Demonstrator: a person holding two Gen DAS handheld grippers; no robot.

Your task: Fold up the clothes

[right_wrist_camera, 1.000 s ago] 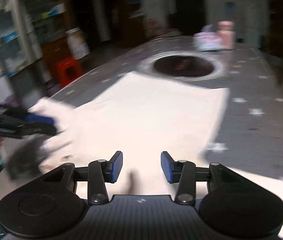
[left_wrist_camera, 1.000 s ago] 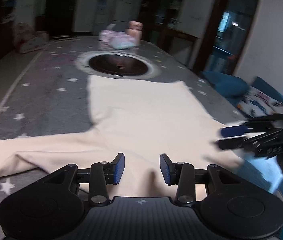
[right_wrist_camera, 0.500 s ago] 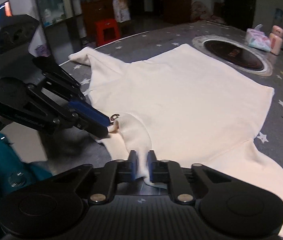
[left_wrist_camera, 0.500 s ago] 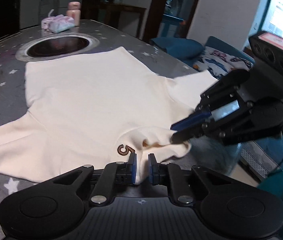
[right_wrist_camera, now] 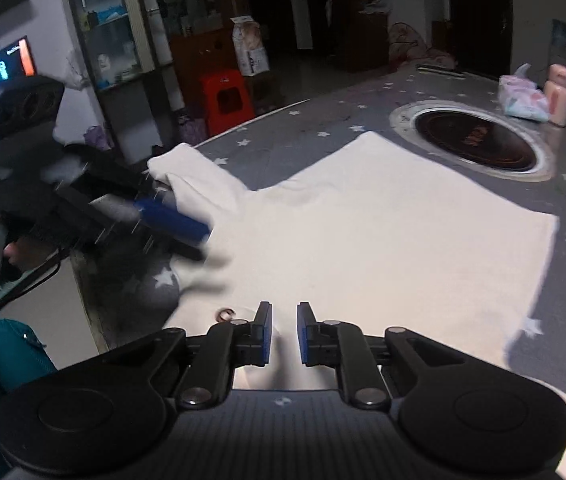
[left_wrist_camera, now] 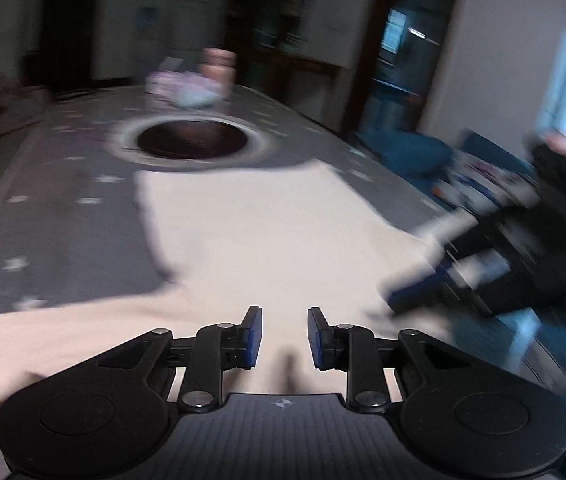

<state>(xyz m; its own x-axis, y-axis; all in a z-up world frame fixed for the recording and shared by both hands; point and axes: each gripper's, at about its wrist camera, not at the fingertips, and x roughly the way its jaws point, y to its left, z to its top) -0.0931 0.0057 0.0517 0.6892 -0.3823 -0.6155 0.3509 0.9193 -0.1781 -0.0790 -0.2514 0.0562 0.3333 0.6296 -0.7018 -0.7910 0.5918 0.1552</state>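
Star tablecloth (right_wrist_camera: 483, 92) — shirt (right_wrist_camera: 383, 232) flat, hem toward cooktop (right_wrist_camera: 475, 140).

Half a second ago both grippers were pinched on the near edge of the cream shirt (right_wrist_camera: 383, 236), by its collar; now both have let go. The left gripper (left_wrist_camera: 281, 338) shows a clear gap between its blue pads with nothing in it, and the right gripper (right_wrist_camera: 285, 334) has parted too, though less widely. The bunched fold of collar that stood up between them has dropped, and the fabric lies flatter at the bottom of both frames. In the right wrist view the left gripper has swung from centre left up toward the sleeve (right_wrist_camera: 191, 180) at upper left, blurred. The left wrist view has turned back toward the round burner (left_wrist_camera: 193, 140), now upper centre.
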